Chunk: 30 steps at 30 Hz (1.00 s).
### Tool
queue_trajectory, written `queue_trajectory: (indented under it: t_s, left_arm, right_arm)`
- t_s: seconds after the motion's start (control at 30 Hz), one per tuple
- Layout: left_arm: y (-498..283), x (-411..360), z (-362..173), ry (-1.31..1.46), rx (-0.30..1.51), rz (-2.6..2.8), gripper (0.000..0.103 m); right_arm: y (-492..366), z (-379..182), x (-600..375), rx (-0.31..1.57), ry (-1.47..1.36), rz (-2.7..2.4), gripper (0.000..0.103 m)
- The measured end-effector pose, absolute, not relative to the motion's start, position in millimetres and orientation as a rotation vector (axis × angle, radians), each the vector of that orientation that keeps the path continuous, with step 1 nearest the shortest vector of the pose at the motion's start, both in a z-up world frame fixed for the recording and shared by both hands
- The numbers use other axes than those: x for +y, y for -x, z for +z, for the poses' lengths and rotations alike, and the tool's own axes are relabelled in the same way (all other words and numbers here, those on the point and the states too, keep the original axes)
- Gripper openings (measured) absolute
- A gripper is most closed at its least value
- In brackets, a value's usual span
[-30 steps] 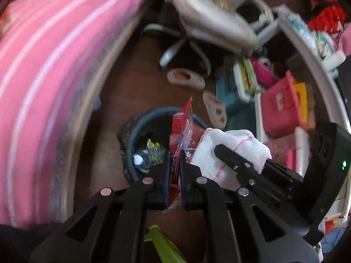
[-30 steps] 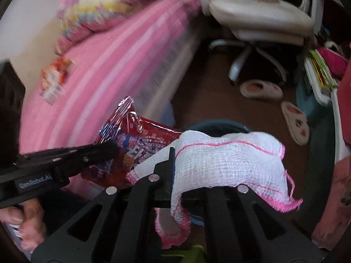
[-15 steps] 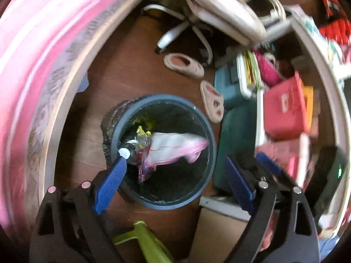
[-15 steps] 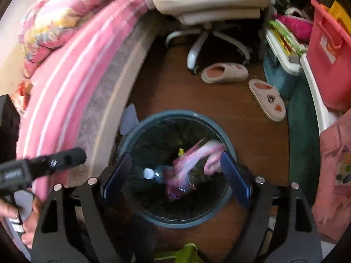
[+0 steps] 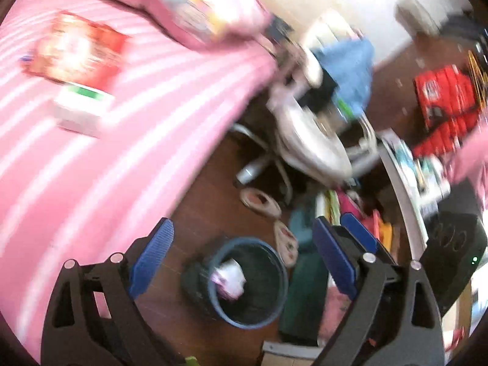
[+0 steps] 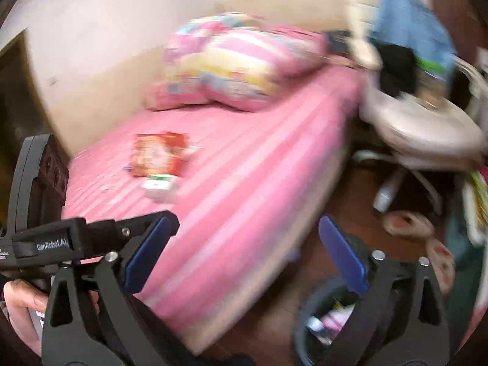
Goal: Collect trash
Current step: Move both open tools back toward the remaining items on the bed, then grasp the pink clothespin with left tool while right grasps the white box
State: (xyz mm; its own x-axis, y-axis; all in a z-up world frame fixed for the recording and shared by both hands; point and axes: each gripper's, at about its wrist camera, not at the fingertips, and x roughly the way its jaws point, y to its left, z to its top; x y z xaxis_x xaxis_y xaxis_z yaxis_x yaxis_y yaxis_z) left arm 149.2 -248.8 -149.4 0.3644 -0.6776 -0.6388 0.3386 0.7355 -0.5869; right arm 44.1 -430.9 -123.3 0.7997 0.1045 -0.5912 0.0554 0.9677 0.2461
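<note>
The round blue bin (image 5: 244, 324) stands on the dark wood floor beside the pink bed (image 5: 122, 152). A white cloth with pink trim (image 5: 230, 277) lies inside it. My left gripper (image 5: 243, 231) hangs above the bin, its jaws opening with nothing between them. My right gripper (image 6: 244, 225) is also opening and empty, over the bed's edge, with the bin (image 6: 305, 320) low on the right. On the bed lie a red snack packet (image 6: 158, 154) and a white box with green print (image 6: 158, 184). The left view shows the packet (image 5: 79, 52) and the box (image 5: 80, 109) too.
A white office chair (image 5: 311, 149) with blue cloth over it stands past the bin. Two slippers (image 5: 259, 201) lie on the floor. Storage boxes (image 5: 378, 235) and a desk with red packets (image 5: 442, 103) crowd the right. A folded quilt (image 6: 244, 64) sits on the bed.
Both grippers opened and let the red wrapper and the white cloth fall into the bin. Both then rose and tilted up, so the bed top came into view.
</note>
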Motion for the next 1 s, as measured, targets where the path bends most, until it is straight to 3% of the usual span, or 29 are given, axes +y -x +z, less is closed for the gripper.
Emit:
queue_trajectory:
  t_s: [0.17, 0.47, 0.77, 1.0]
  left_arm:
    - [-191.8, -157.0, -152.2, 0.471, 0.984, -0.516, 0.09]
    - [-257.2, -32.2, -182.7, 0.374, 0.944, -0.338, 0.09]
    - [-329.8, 39.8, -203.4, 0.051, 0.886, -0.152, 0.09]
    - [-400.4, 47.9, -227.8, 0.0, 0.966, -0.211, 0.09]
  right_arm:
    - [-124.1, -125.8, -360.4, 0.704, -0.141, 0.126, 0.098]
    - [-251.4, -188.4, -275.9, 0.889, -0.012, 0.177, 0.098]
    - [-312.1, -237.4, -245.0, 1.0, 0.009, 0.133, 0.098]
    - [-328.9, -248.2, -207.5, 1.001, -0.016, 0.196, 0.09]
